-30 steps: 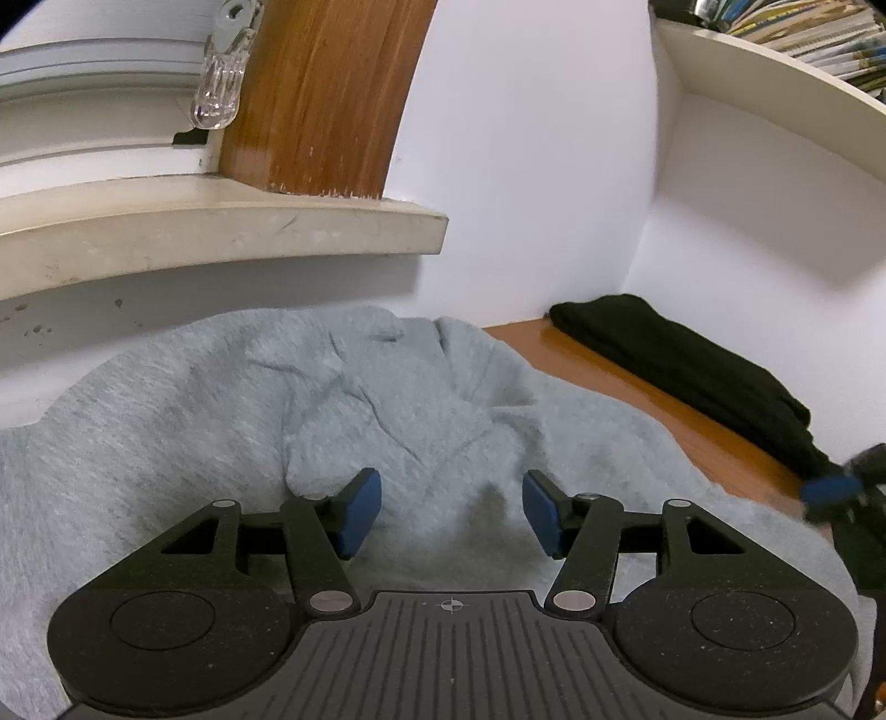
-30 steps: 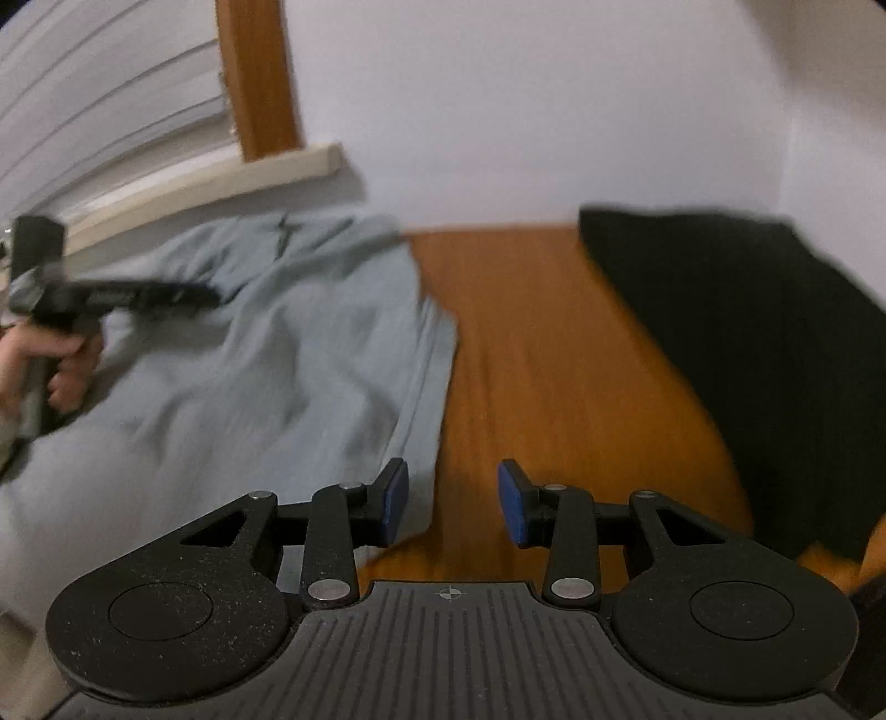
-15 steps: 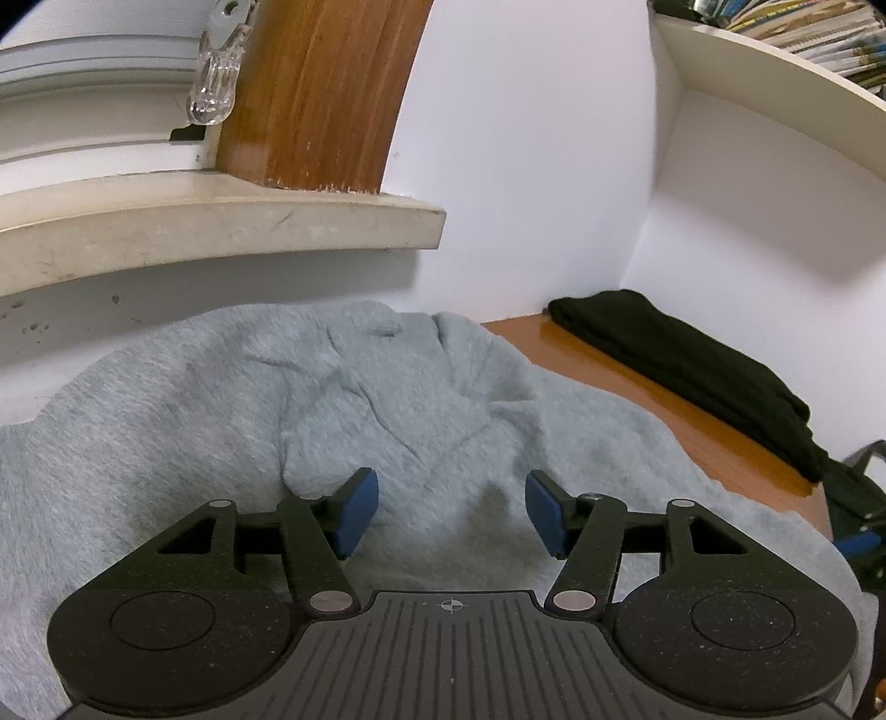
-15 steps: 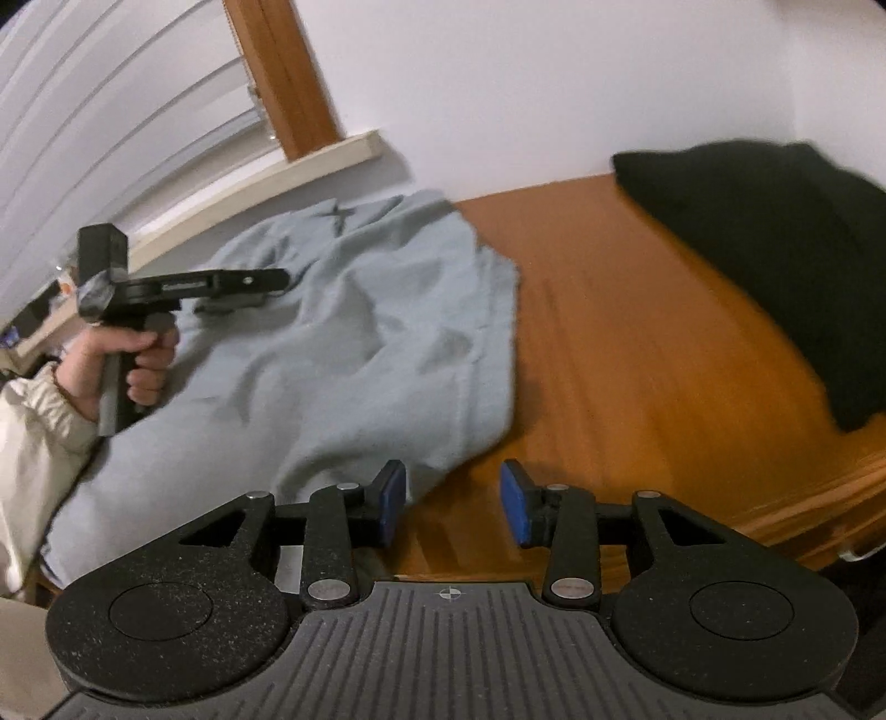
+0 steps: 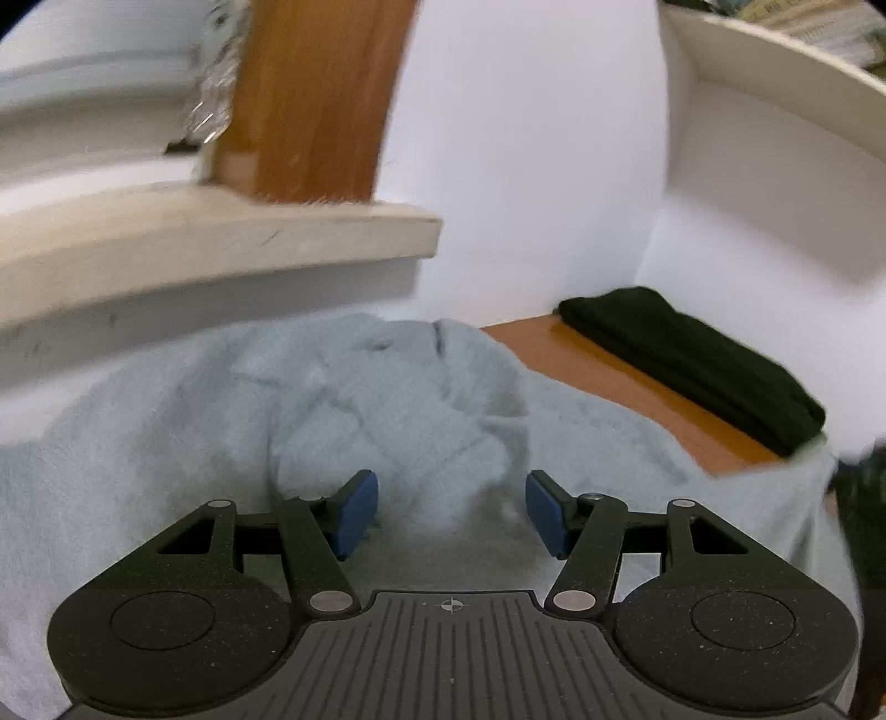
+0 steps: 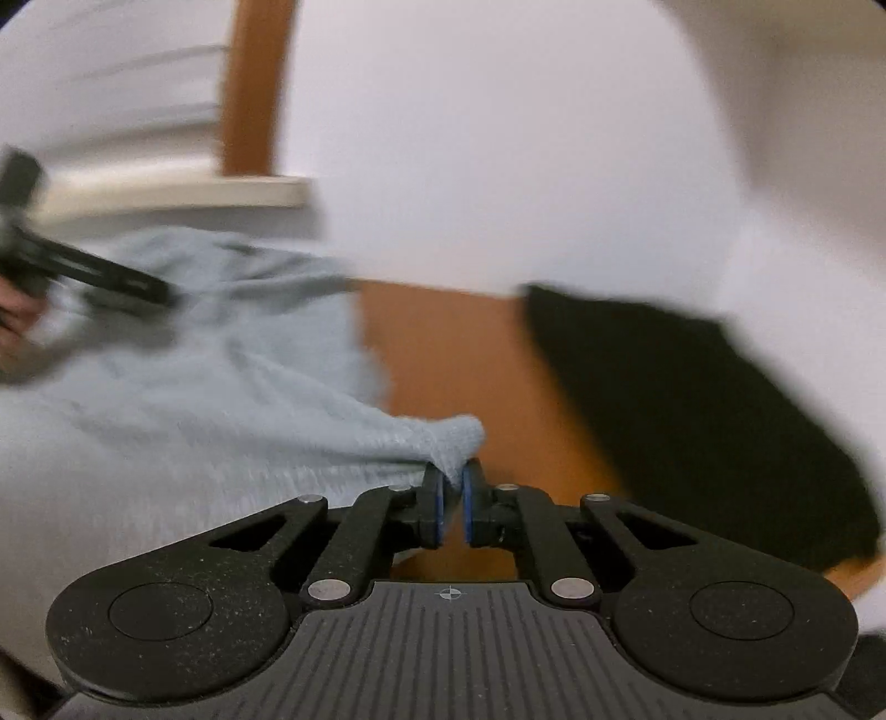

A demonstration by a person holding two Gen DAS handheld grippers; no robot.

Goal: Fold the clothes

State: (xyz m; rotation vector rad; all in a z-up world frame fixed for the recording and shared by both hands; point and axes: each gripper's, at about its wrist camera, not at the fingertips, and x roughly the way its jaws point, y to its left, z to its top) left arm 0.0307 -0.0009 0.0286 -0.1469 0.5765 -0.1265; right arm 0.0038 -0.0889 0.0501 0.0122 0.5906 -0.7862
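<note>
Spread across orange-brown wooden bench [image 6: 443, 354]: rumpled pale grey fleece garment [image 6: 210, 399], beside folded black cloth [image 6: 692, 421]. Right gripper [image 6: 451, 501] jaws, apart a moment ago, now pinching its corner, ready for folding; left gripper [image 5: 451, 512] jaws spread above fabric

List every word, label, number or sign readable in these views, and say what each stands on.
No readable text anywhere.
Stacked books or magazines on the white shelf: any print is too blurred and small to read.
Crosshair mark on the left gripper's body: a symbol, not lettering.
Grey garment and black garment: no label visible.
</note>
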